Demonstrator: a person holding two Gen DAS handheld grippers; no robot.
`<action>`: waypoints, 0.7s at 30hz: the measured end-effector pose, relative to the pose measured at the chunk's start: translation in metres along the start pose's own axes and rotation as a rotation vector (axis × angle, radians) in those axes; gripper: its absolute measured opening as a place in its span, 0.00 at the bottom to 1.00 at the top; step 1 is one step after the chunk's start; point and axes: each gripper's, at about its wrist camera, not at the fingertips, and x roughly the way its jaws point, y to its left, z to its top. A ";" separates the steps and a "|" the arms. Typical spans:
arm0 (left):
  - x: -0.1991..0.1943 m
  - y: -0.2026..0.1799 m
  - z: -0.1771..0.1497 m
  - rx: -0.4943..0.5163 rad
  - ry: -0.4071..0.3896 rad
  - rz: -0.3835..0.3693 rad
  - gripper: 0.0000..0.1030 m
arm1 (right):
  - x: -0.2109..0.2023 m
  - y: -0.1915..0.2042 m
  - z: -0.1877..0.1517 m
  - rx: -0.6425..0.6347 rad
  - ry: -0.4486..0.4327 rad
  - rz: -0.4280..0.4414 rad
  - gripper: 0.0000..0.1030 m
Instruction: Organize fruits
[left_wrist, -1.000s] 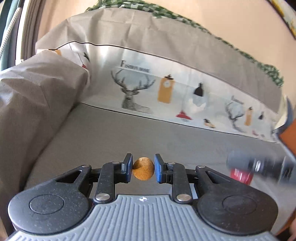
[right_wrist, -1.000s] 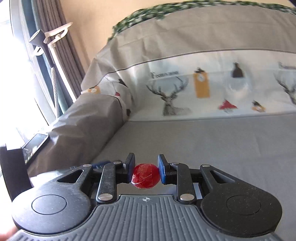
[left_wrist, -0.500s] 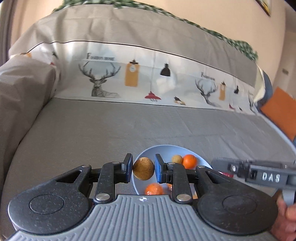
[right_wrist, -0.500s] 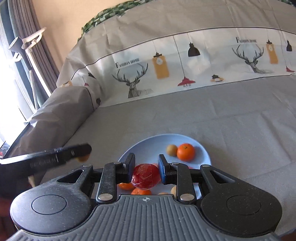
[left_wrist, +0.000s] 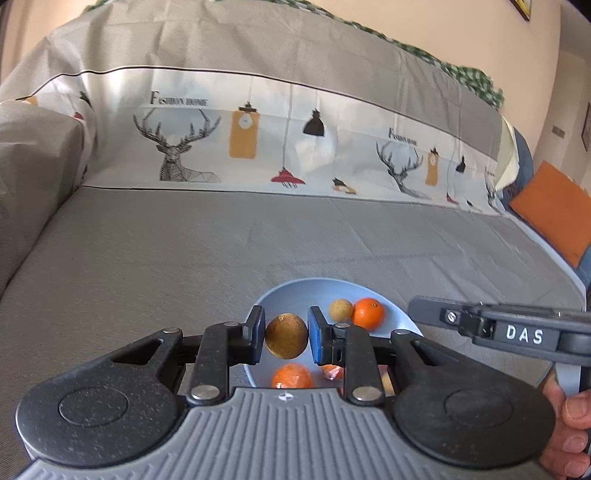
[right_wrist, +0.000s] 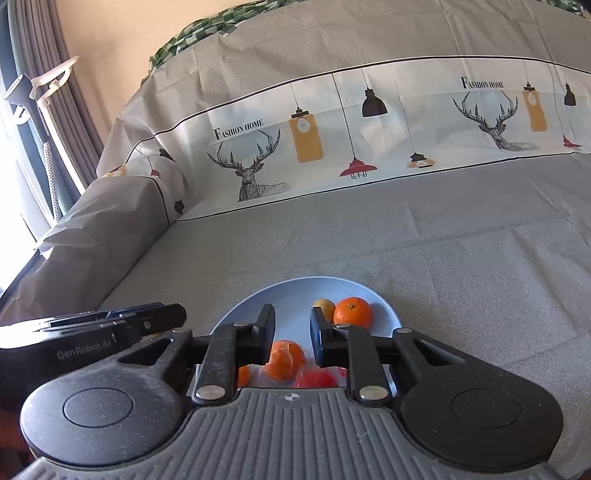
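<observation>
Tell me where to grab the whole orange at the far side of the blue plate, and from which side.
Probably across its widest middle, coming down from above: the whole orange is round, with no handle. The small brown fruit sits close against its left, so set the fingers on its near and far sides.

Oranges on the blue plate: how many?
3: far orange at the plate rim, middle orange mid-plate, left orange partly behind the right gripper. More may hide beneath it.
</observation>
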 end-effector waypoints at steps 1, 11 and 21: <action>0.002 -0.003 -0.001 0.011 0.003 -0.003 0.26 | 0.001 0.001 0.000 -0.002 0.001 0.001 0.21; 0.014 -0.009 -0.005 0.011 0.004 -0.093 0.52 | 0.018 0.001 0.000 -0.011 0.047 -0.048 0.22; 0.016 0.001 -0.001 -0.033 0.015 -0.058 0.79 | 0.018 -0.013 -0.004 0.040 0.059 -0.136 0.76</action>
